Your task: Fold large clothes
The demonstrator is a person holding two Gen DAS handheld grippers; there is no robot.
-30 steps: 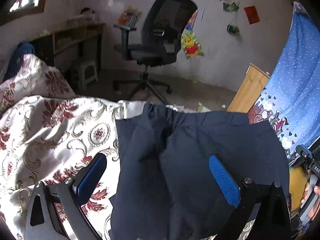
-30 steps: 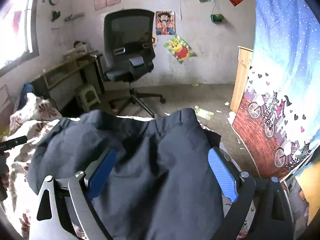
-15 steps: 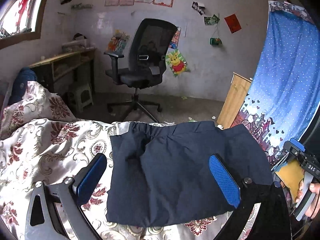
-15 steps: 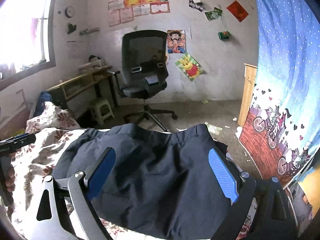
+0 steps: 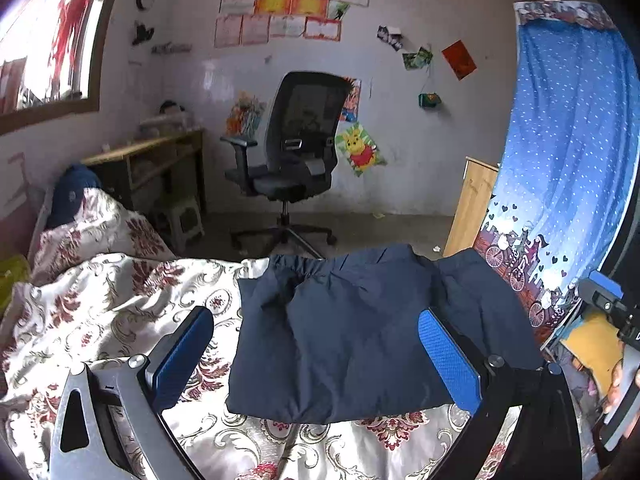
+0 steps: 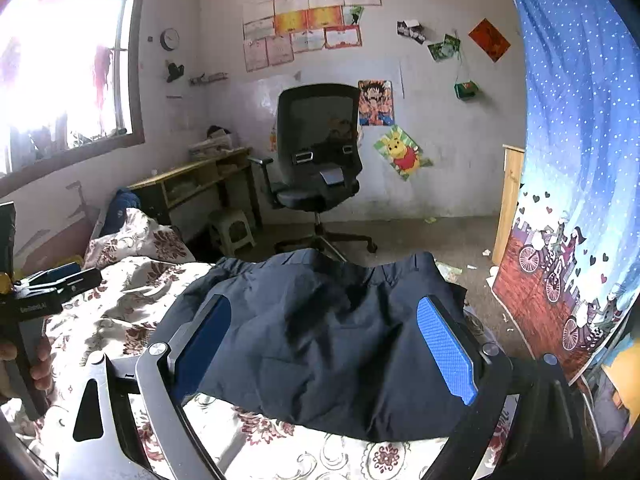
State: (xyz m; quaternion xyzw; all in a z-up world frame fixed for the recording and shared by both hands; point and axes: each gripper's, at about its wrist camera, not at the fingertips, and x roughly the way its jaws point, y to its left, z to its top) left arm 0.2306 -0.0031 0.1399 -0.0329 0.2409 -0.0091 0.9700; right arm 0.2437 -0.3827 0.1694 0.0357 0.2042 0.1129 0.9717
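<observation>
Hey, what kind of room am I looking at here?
Most likely a home bedroom: a floral cream-and-red bedspread with folded navy trousers on it, a black mesh office chair beside a wooden desk, and cartoon posters.

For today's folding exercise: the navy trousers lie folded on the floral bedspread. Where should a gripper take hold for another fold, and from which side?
Grip the navy trousers at the near folded edge, coming from the near side, low over the floral bedspread. That edge lies free and thick towards both open grippers, while the gathered waistband sits at the far end by the bed's edge.
</observation>
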